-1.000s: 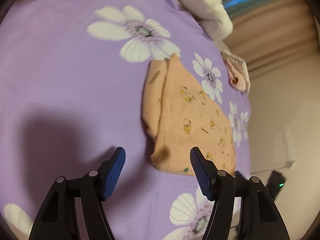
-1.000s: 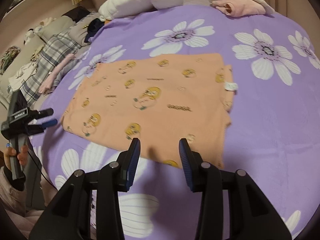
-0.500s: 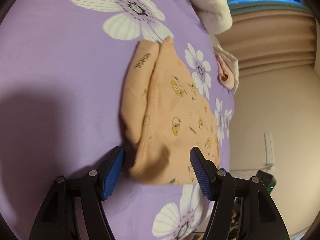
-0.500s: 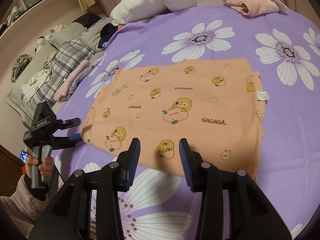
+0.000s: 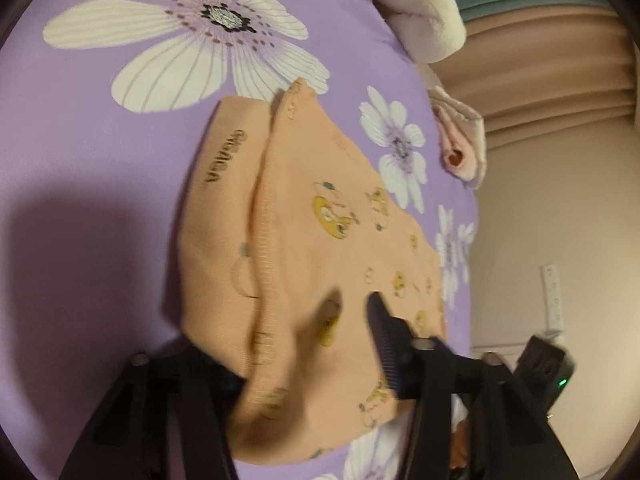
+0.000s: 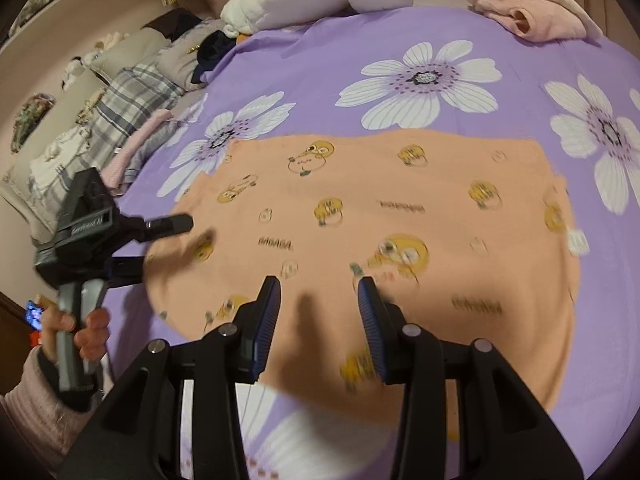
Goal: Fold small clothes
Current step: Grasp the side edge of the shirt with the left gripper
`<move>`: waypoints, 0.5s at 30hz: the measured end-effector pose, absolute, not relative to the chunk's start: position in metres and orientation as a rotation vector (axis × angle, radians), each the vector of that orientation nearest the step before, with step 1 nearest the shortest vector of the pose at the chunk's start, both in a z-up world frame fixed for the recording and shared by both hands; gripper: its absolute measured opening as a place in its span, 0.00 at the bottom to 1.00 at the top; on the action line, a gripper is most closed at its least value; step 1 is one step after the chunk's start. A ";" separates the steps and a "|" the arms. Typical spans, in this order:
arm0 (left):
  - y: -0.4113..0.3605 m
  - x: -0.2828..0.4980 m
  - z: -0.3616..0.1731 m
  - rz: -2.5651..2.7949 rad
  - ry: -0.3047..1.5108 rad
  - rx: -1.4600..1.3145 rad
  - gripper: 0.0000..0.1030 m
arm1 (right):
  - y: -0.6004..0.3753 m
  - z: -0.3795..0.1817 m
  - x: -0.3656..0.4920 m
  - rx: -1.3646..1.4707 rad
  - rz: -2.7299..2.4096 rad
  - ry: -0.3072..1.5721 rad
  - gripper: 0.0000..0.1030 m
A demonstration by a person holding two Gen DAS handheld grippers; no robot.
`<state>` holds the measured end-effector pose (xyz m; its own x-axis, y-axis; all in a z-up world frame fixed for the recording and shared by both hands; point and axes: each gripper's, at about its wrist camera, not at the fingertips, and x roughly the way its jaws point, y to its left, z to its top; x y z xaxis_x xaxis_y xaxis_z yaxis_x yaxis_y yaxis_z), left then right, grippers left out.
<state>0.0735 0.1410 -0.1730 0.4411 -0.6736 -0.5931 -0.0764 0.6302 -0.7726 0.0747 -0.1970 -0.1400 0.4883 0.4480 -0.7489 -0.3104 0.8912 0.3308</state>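
While the left gripper [image 5: 304, 344] has just been closing, apparently pinching the orange garment's [image 6: 400, 216] edge, the right gripper [image 6: 318, 322] hovers spread, needing its own grip before folding.

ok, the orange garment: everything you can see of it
The orange garment is soft knit-looking peach cloth printed with yellow cartoon ducks and "GAGAGA" lettering, with a small white tag at one edge. It lies flat, spread across the purple flowered bedspread, already doubled, one layer's stitched hem showing. The left gripper has just been closing over its corner edge, cloth between the jaws. The right gripper hovers open above its near edge.
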 end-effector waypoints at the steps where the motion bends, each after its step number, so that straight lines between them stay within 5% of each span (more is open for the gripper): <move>1: 0.142 0.073 -0.173 -0.414 1.072 -0.824 0.31 | -0.192 -0.140 0.081 0.146 0.457 0.957 0.40; 3: 0.146 0.071 -0.173 -0.391 1.073 -0.808 0.20 | -0.182 -0.141 0.094 0.120 0.446 0.956 0.34; 8: 0.143 0.064 -0.160 -0.362 1.028 -0.740 0.16 | -0.159 -0.145 0.125 0.076 0.388 0.953 0.11; 15: 0.134 0.065 -0.147 -0.367 1.015 -0.664 0.13 | -0.146 -0.167 0.159 0.048 0.311 1.027 0.07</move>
